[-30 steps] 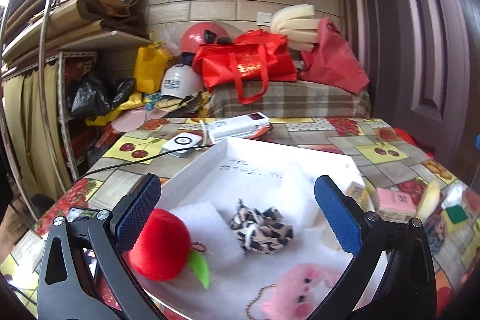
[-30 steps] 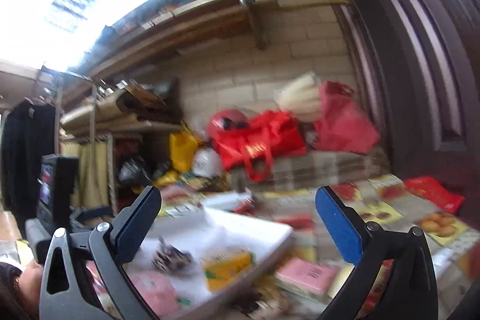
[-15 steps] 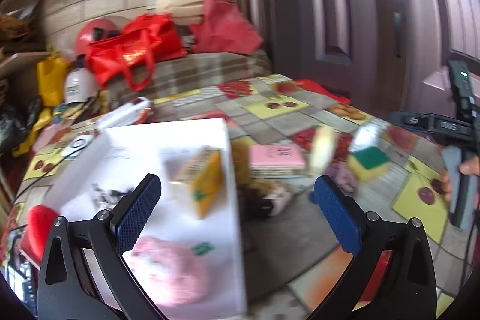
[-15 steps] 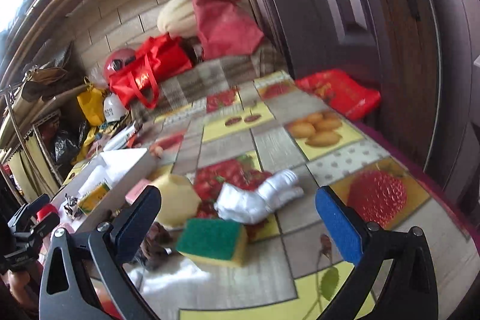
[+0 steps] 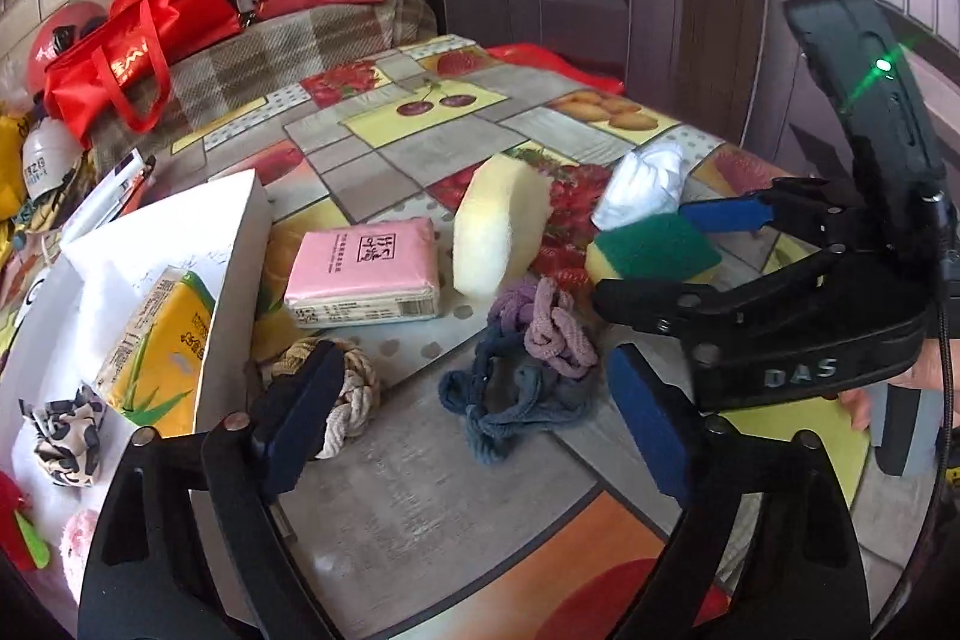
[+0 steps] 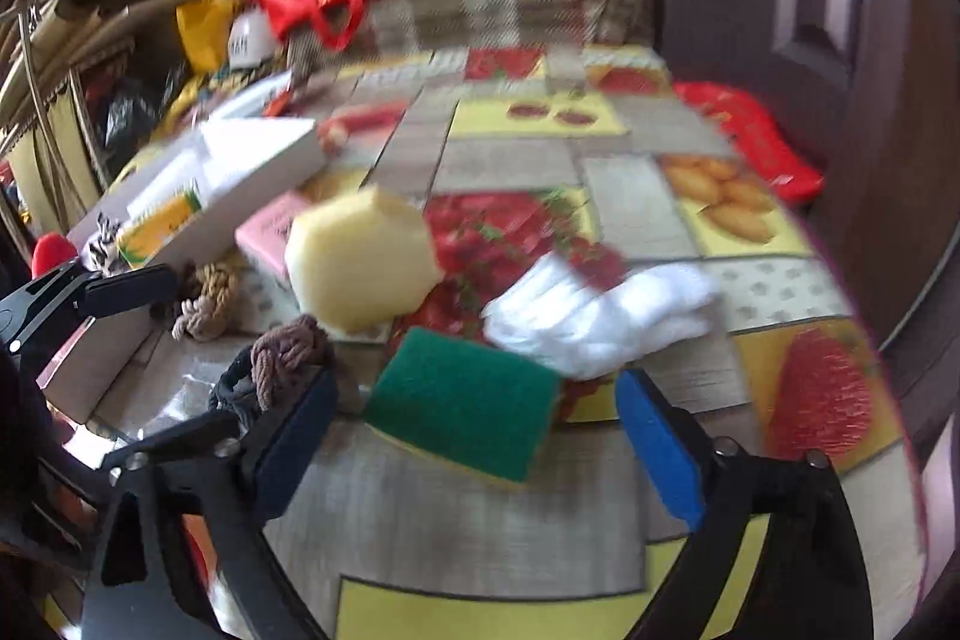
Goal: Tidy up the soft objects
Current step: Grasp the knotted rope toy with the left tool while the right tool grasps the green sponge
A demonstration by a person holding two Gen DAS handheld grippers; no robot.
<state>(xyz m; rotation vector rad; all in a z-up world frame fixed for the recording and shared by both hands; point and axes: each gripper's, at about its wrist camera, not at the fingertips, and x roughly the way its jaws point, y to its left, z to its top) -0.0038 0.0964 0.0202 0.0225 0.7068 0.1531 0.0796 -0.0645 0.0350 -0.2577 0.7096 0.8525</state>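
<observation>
1. Two tools hang over the surface (image 5: 420, 490), both released, their jaws having just been closing a little, and neither grasps anything.
2. Left tool (image 5: 474, 421): the blue-grey cord bundle (image 5: 510, 400) lies on the surface between its jaws, with the pads clear of it. A beige rope knot (image 5: 354, 394) sits just beside its left finger.
3. Right tool (image 6: 474, 436): the green sponge (image 6: 462, 400) lies on the surface between its jaws, untouched by the pads. This tool also shows in the left view (image 5: 690, 256), over the same sponge (image 5: 654, 250).
4. A white glove (image 6: 600, 322) lies just beyond the sponge, towards the surface's right edge.
5. A yellow foam block (image 6: 360, 268) stands behind the sponge, near the middle of the surface, with a pink tissue pack (image 5: 366, 274) just to its left.
6. A pink-purple cord (image 5: 552, 328) rests on top of the blue-grey bundle.
7. A white box (image 5: 234, 250) sits at the surface's left edge. Inside it are a yellow tissue pack (image 5: 162, 346), a leopard scrunchie (image 5: 63, 436) and a pink plush (image 5: 78, 538).
</observation>
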